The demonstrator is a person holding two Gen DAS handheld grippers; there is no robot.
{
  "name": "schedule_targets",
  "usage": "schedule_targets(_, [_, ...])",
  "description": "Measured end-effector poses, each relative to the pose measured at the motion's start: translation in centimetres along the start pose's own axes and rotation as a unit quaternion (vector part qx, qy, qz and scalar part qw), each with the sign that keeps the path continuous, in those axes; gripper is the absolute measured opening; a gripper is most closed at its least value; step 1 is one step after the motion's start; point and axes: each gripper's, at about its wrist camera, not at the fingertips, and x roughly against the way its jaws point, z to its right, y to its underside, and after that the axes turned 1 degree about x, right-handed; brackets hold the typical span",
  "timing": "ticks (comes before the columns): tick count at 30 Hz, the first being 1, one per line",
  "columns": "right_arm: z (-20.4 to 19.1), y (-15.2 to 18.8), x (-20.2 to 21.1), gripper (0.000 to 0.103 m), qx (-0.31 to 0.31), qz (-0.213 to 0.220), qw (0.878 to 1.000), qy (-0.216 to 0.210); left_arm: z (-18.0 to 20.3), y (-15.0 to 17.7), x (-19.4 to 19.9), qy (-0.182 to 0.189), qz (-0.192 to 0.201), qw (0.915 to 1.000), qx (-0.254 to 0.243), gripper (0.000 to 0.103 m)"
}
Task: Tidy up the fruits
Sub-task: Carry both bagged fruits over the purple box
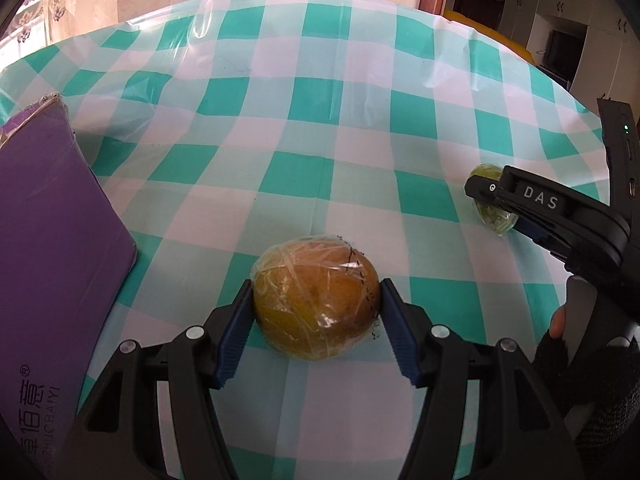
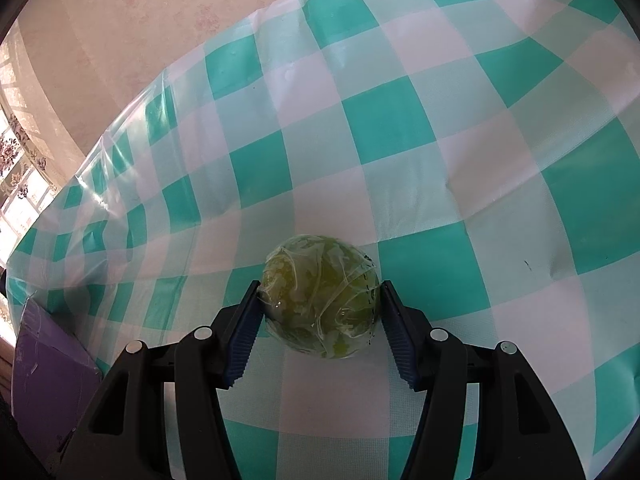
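Left wrist view: left gripper [image 1: 316, 300] clamps the slippery, film-wrapped orange fruit [image 1: 316, 298] at its widest girth beside the purple box [image 1: 52, 240]; right gripper [image 2: 320, 300] likewise grasps the green fruit [image 2: 320, 296].

purple box [image 1: 56, 240] cut off by left edge, green fruit [image 1: 494, 200] half hidden behind right claw [image 1: 496, 196], gloved hand [image 1: 580, 360] cropped at right

The left tongs [image 1: 316, 312] are black plastic, two broad arms tapering forward to fingers lined with ribbed dark-blue pads [image 1: 234, 342]. Round silver screws [image 1: 195, 333] sit in pairs on each arm, behind the pads. The right tongs [image 2: 320, 312] match them: black arms, blue ribbed pads, silver screws. Their outer side bears white "DAS" lettering [image 1: 541, 197], with a small green light [image 1: 625, 128] behind it. The hand [image 1: 576, 364] behind wears a black fingerless glove.
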Motion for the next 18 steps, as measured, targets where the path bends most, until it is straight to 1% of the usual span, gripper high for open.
schedule_targets(2, [0.1,0.0,-0.1,0.057,-0.003,-0.001,1.000,0.001,-0.3,0.1,-0.1,0.012,-0.003,0.9999,0.007,0.062])
schedule_targets(5, [0.2,0.0,0.0,0.057,-0.007,0.002,1.000,0.001,-1.2,-0.1,-0.5,0.030,-0.010,0.9990,0.032,0.062])
schedule_targets(9, [0.3,0.1,0.3,0.057,-0.009,0.009,1.000,0.011,-1.5,-0.1,-0.4,0.038,-0.006,0.9984,0.041,0.062])
schedule_targets(12, [0.4,0.5,1.1,0.057,-0.017,0.027,0.999,0.026,-1.7,-0.1,-0.4,0.045,-0.004,0.9978,0.047,0.062])
schedule_targets(15, [0.0,1.5,2.1,0.057,-0.018,0.030,0.998,0.047,-1.6,-0.1,-0.3,0.048,-0.003,0.9978,0.046,0.062])
schedule_targets(18, [-0.3,3.2,3.3,0.057,-0.026,0.030,0.998,0.054,-1.5,-0.1,-0.2,0.050,0.001,0.9979,0.041,0.062])
